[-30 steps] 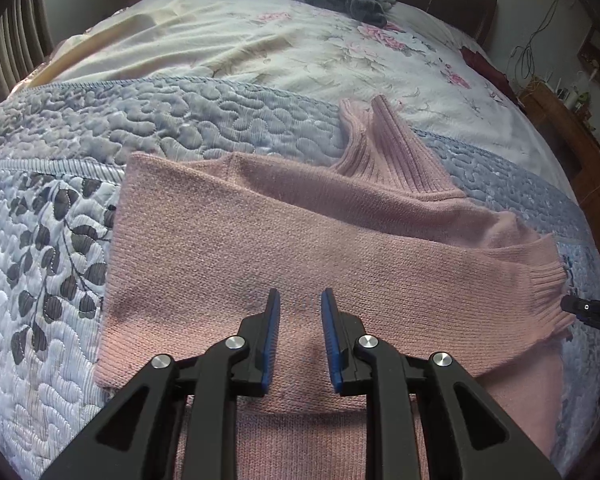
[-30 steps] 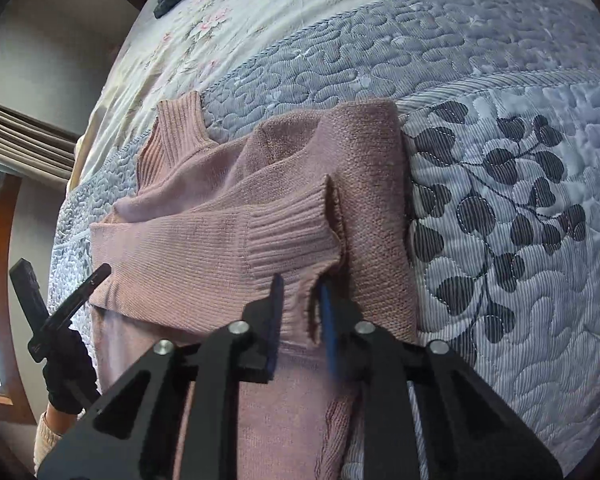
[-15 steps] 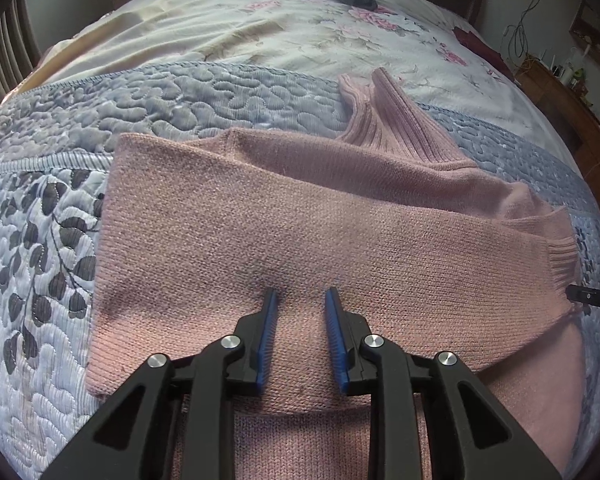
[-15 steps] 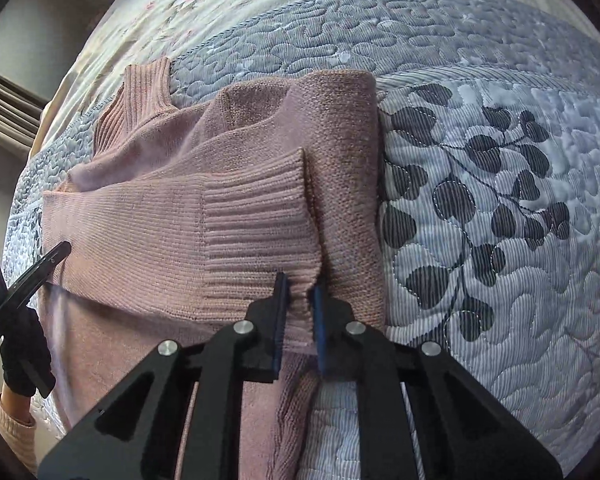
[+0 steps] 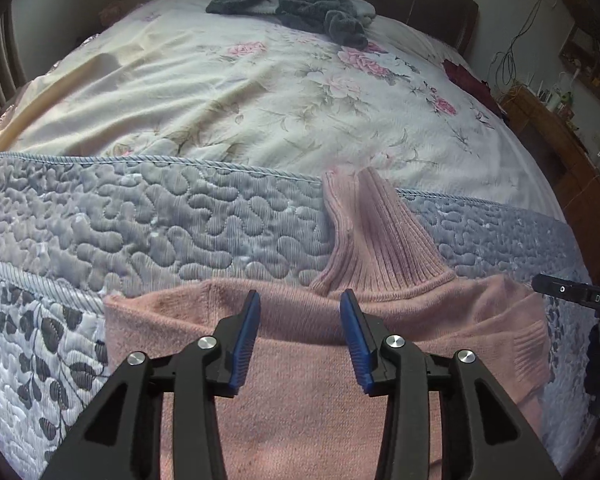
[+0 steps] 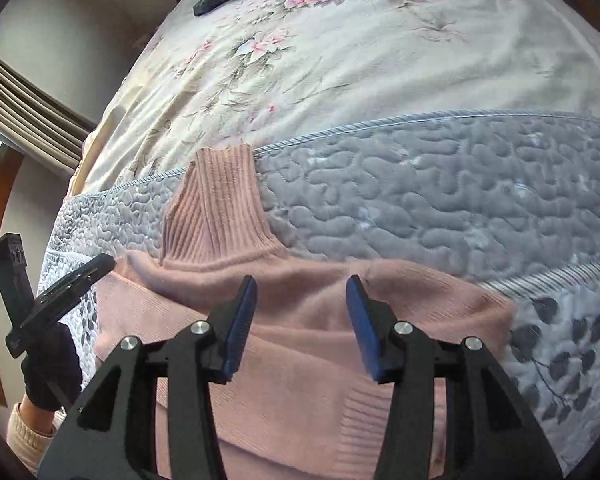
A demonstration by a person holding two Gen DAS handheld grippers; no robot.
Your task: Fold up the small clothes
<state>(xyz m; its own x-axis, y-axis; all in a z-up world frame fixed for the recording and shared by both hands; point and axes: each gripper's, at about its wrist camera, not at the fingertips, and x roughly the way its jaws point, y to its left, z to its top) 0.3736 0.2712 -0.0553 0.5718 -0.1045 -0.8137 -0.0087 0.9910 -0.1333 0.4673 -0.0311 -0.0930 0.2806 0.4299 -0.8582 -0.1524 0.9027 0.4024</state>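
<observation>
I hold both tongs, left (image 5: pixel 300 334) and right (image 6: pixel 302 322), spread and empty above the pink turtleneck sweater (image 5: pixel 300 408), sleeves folded across, near the bed's (image 5: pixel 220 92) foot edge.

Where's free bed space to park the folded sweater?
Free: floral sheet between the grey clothes pile and quilt edge; the quilt left of the turtleneck collar. Crowded: near edge, where the sweater lies under both open hand-held grippers.

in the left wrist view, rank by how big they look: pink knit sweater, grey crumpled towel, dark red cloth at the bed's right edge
1. Pink knit sweater, largest by far, though nearest the camera.
2. Grey crumpled towel, far off.
3. Dark red cloth, smallest, partly hidden by the bed edge.
</observation>
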